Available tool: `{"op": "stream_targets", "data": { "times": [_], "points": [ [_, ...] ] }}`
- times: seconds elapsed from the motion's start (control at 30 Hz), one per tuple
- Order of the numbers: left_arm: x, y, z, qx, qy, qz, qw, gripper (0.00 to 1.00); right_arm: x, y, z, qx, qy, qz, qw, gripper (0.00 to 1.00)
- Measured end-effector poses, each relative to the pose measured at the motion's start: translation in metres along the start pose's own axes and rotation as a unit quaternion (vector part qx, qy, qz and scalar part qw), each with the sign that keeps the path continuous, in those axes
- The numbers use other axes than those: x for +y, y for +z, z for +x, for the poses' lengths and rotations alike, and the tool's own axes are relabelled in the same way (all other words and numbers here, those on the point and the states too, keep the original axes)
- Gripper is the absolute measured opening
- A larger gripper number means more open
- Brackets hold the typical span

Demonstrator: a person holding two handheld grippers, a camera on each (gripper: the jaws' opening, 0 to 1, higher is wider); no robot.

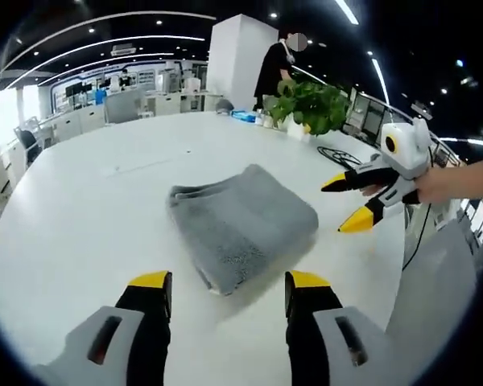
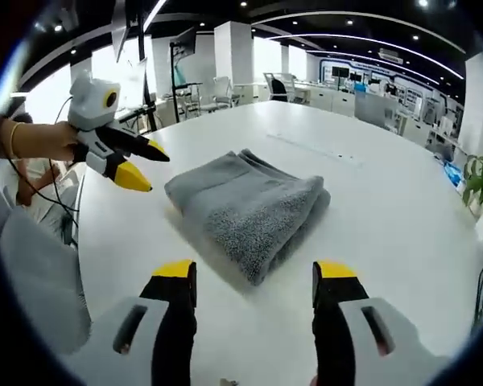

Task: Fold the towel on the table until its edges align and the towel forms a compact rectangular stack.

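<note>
Towel, grey terry cloth (image 1: 241, 223), lies folded in a thick rectangular stack on the white round table (image 1: 88, 209), between my two grippers. My left gripper (image 1: 229, 289) hovers just short of its near edge, yellow-tipped black jaws spread wide and empty. My right gripper (image 2: 253, 283) hangs likewise over the opposite side, jaws wide, holding nothing. In the left gripper view, my hand (image 1: 451, 183) grips the right tool, level above the tabletop.

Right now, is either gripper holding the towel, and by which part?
Nothing is held. The left gripper and right gripper are both open, apart from the folded towel lying on the table.
</note>
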State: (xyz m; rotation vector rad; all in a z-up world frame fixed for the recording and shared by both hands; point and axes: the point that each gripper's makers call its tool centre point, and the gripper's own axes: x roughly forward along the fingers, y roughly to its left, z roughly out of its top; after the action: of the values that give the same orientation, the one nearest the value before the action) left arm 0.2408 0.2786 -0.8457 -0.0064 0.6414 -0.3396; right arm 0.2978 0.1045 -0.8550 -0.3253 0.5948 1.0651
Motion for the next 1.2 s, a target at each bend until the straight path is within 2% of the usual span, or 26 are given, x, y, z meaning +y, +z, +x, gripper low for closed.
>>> {"op": "stream_targets", "data": {
  "times": [0.1, 0.27, 0.53, 0.63, 0.7, 0.8, 1.2],
  "points": [
    [-0.006, -0.003, -0.009, -0.005, 0.001, 0.001, 1.0, 0.65, 0.009, 0.008, -0.014, -0.019, -0.008, 0.009, 0.9997, 0.6],
    [-0.011, -0.008, -0.026, -0.011, 0.018, 0.003, 0.9998, 0.79, 0.02, 0.007, -0.03, -0.025, -0.013, 0.018, 0.9994, 0.64],
    [-0.024, 0.006, -0.048, -0.058, 0.025, -0.001, 0.998, 0.85, 0.042, 0.004, -0.058, -0.041, -0.017, 0.019, 0.9988, 0.66],
    [-0.028, 0.006, -0.054, -0.07, 0.026, -0.002, 0.9972, 0.89, 0.044, 0.002, -0.066, -0.049, -0.022, 0.022, 0.9983, 0.65],
    [-0.031, 0.006, -0.058, -0.08, 0.028, -0.001, 0.9964, 0.93, 0.046, 0.002, -0.072, -0.066, -0.026, 0.029, 0.9971, 0.65],
    [-0.036, 0.004, -0.064, -0.088, 0.026, -0.001, 0.9958, 0.99, 0.048, -0.001, -0.077, -0.068, -0.028, 0.039, 0.9965, 0.68],
    [-0.051, -0.004, -0.078, -0.104, 0.033, -0.014, 0.9939, 0.99, 0.06, -0.008, -0.101, -0.089, -0.041, 0.064, 0.9932, 0.7]
  ]
}}
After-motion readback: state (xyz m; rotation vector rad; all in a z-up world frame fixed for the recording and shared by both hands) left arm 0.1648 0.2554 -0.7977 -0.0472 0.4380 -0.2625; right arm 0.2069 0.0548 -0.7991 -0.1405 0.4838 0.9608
